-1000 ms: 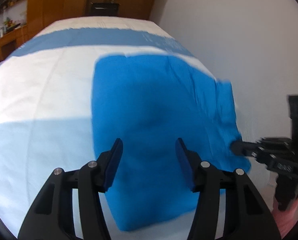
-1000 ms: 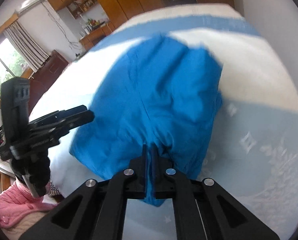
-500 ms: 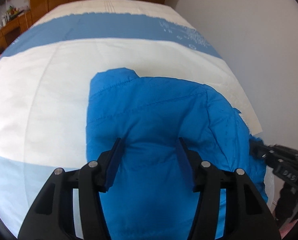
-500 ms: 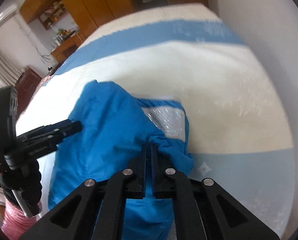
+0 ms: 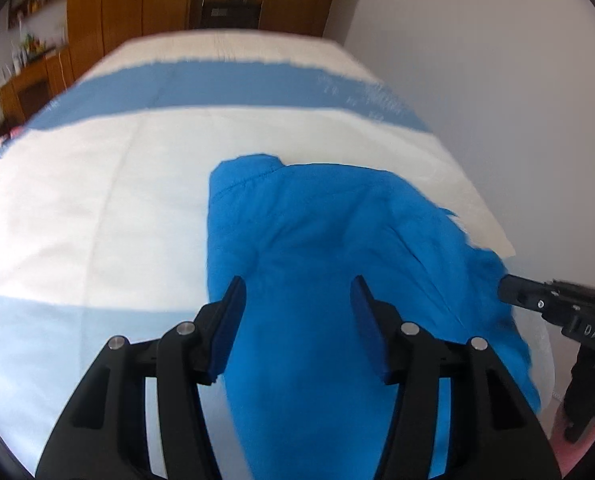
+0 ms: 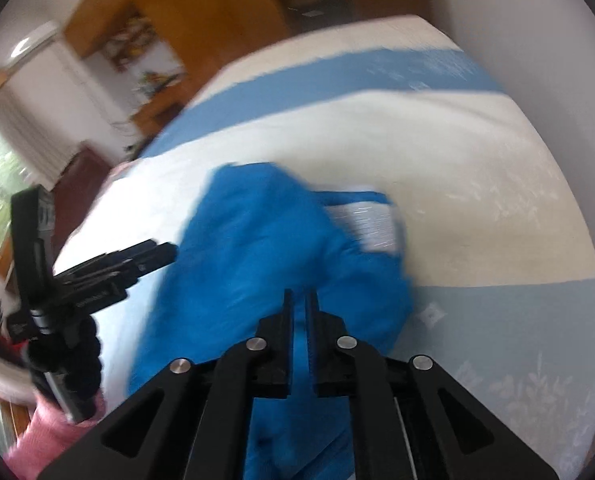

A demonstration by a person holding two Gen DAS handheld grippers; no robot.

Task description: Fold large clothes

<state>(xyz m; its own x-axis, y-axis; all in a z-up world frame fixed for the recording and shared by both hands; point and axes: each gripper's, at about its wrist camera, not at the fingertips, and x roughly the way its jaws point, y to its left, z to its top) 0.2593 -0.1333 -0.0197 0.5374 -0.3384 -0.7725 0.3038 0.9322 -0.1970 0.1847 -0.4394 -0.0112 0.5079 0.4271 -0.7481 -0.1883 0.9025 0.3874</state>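
A bright blue padded jacket lies bunched on the bed, its near part drawn toward me. My left gripper is open, its blue-padded fingers hovering over the jacket's near part without holding it. My right gripper is shut on a fold of the jacket; it also shows at the right edge of the left wrist view, at the jacket's right edge. A white lining patch shows on the jacket. The left gripper shows in the right wrist view.
The bed has a cream and blue striped cover. A white wall runs along the bed's right side. Wooden wardrobes stand beyond the bed's far end. A pink sleeve is at the lower left.
The jacket went from spread wide to bunched and pulled toward me by the right gripper. The left gripper stayed open above it.
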